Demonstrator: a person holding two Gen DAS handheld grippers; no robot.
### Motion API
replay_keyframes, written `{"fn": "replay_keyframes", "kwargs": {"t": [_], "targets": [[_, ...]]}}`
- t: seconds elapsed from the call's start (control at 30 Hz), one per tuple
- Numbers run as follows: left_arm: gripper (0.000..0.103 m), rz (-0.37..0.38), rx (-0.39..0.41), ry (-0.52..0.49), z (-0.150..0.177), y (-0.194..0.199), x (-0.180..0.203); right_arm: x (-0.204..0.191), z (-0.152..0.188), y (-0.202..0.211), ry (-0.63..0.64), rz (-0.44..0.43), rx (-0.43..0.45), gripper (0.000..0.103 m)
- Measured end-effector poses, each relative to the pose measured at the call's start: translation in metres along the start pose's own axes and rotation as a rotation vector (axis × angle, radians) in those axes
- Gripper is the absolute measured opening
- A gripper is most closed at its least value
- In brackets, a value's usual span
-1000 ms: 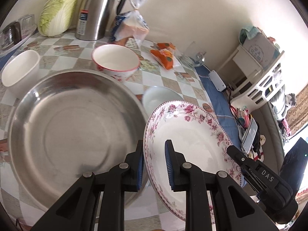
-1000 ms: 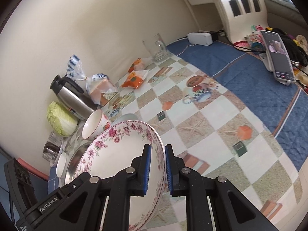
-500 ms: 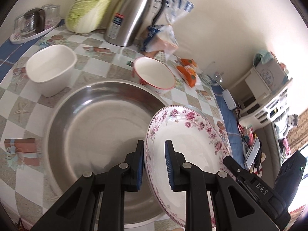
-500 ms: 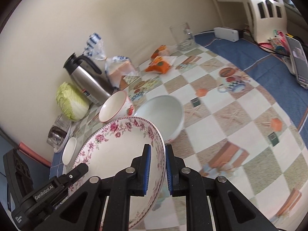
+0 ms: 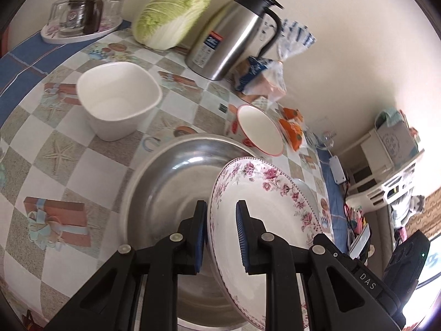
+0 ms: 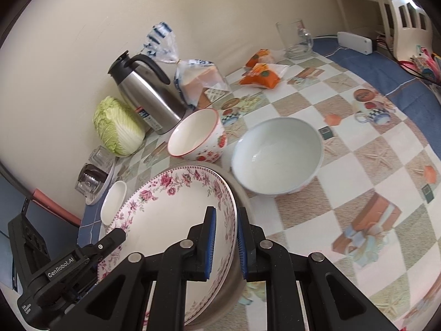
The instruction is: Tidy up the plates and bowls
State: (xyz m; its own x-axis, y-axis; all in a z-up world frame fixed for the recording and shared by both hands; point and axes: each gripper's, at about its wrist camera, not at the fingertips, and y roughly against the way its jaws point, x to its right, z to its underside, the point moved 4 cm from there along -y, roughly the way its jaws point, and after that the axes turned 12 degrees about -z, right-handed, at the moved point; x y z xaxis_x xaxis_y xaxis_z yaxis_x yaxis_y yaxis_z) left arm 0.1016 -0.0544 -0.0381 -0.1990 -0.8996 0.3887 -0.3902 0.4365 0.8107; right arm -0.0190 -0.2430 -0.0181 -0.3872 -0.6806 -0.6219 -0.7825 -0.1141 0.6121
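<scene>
While both grippers pinch opposite edges of the floral plate (image 5: 264, 220), I see my left gripper (image 5: 220, 237) with its blue-padded fingers (image 5: 200, 237) closed narrow on the rim at the plate's 9 o'clock edge, one pad outside and one inside. My right gripper (image 6: 223, 244) does the same on the far rim, fingers (image 6: 210, 244) drawn close with the rim between them. The plate hangs tilted above the steel basin (image 5: 171, 193), not resting in it as far as I can tell.

Outward from the left fingers, the basin fills the view from 6 to 12 o'clock on the checked bench (image 5: 69, 165). At 11 o'clock stands a square white bowl (image 5: 118, 102), apart from the basin. At 1 o'clock sits a red-rimmed bowl (image 5: 260, 129), just beyond the basin's rim. Farther out I see a steel thermos jug (image 5: 234, 35), a cabbage (image 5: 171, 13) at 12 o'clock and a bagged loaf (image 5: 261, 80) beside the jug.

From the right wrist, a pale round bowl (image 6: 277, 157) stands at 1 o'clock, just beside the basin, with the red-rimmed bowl near it at 12 o'clock. A glass mug (image 6: 296, 38) stands well apart by the wall.
</scene>
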Motion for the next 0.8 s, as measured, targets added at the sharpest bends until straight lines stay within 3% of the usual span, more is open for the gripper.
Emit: {"fn": "replay_keyframes", "kwargs": {"t": [0.27, 0.8], "targets": [[0.022, -0.029, -0.004, 0.047, -0.005, -0.008, -0.016, -0.016, 0.004, -0.018, 0.054, 0.019, -0.035, 0.016], [0.022, -0.094, -0.032, 0.066, -0.005, -0.034, -0.024, -0.010, -0.003, -0.054, 0.082, 0.060, -0.095, 0.016]]}}
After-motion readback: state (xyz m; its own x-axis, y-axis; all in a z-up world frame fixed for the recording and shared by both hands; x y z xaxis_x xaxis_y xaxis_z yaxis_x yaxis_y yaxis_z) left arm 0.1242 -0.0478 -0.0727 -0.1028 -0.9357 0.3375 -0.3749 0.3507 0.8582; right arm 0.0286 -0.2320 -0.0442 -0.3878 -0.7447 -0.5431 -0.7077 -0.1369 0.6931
